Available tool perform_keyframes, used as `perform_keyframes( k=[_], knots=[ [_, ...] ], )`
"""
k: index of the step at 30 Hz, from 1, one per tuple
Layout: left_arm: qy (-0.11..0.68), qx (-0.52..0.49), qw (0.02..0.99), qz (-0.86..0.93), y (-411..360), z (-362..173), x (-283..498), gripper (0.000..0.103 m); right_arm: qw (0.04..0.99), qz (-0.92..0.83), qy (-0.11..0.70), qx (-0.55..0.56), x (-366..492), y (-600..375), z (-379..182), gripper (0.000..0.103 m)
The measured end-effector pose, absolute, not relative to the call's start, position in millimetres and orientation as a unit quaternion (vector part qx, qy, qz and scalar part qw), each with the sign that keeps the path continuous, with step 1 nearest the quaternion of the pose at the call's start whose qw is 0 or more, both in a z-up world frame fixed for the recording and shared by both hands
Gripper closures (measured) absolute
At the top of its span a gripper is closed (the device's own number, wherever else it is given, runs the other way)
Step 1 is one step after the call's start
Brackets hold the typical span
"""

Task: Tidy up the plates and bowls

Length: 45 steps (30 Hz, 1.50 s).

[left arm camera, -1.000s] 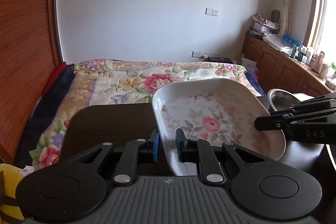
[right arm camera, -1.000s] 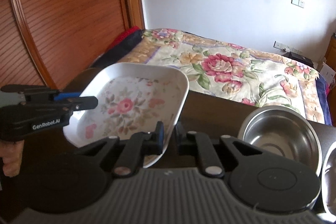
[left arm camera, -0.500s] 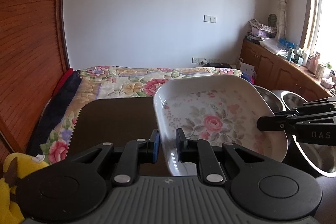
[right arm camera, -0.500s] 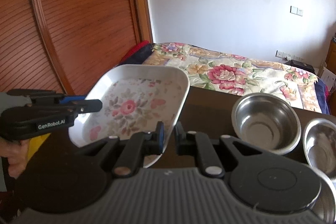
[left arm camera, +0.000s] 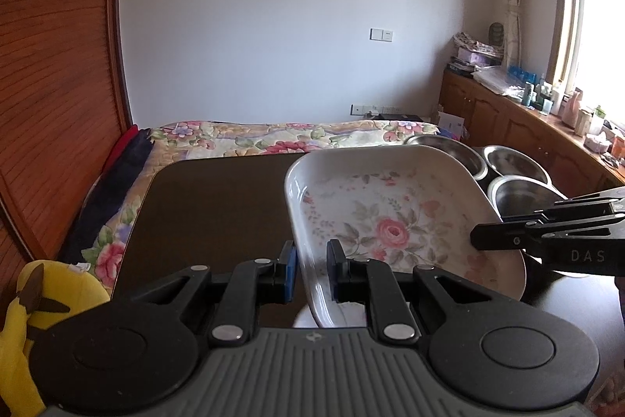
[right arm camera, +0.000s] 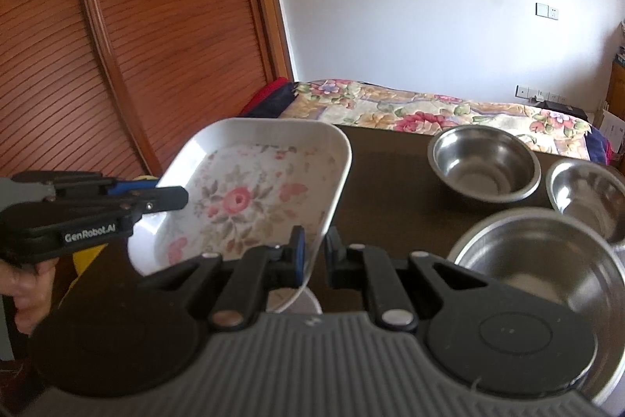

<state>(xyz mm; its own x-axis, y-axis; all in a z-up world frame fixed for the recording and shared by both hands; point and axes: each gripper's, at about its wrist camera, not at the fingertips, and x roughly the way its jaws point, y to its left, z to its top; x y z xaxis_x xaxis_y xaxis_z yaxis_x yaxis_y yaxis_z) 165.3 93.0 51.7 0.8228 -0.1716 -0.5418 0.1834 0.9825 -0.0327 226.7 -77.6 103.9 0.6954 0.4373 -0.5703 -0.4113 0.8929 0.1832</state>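
A bedroom with a white wall, a slatted wooden door (right arm camera: pixel 117 38) and a bed (left arm camera: pixel 273 139) under a floral cover lies behind a dark bench (left arm camera: pixel 218 198). Above the bench, a white squarish plate (left arm camera: pixel 390 217) with a rose print is held tilted between the two tools. The left tool (left arm camera: pixel 311 270) straddles the plate's near left edge, its blue-padded fingers (left arm camera: pixel 289 270) clamped on the rim; in the right wrist view the same tool (right arm camera: pixel 172 198) comes in from the left onto that edge. The right tool (right arm camera: pixel 314 256) is clenched on the opposite rim, the thin edge running between its fingers, and it shows in the left wrist view (left arm camera: pixel 484 239) reaching in from the right. Three steel bowls sit on the bench to the right of the plate: a far bowl (right arm camera: pixel 484 163), a second bowl (right arm camera: pixel 586 194) at the right edge, and a larger near bowl (right arm camera: pixel 539 260) just beside the right tool. A yellow plush toy (left arm camera: pixel 35 315) sits off the bench's left corner. A wooden cabinet (left arm camera: pixel 519 131) crowded with small items runs under the window at the right.
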Motion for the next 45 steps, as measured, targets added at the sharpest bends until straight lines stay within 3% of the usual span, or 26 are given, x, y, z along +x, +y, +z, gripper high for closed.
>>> perform_keyframes(
  k=[17,45],
  knots=[
    [0.293,-0.01,0.951,-0.102,94.1,25.9,113.0,0.057,0.905,0.27,0.326,0.034,176.9,-83.9,73.6,0.09],
    [0.312,-0.003,0.946,-0.087,95.0,-1.5,119.2,0.057,0.909,0.27,0.318,0.006,164.5,-79.5,61.0,0.09]
  ],
)
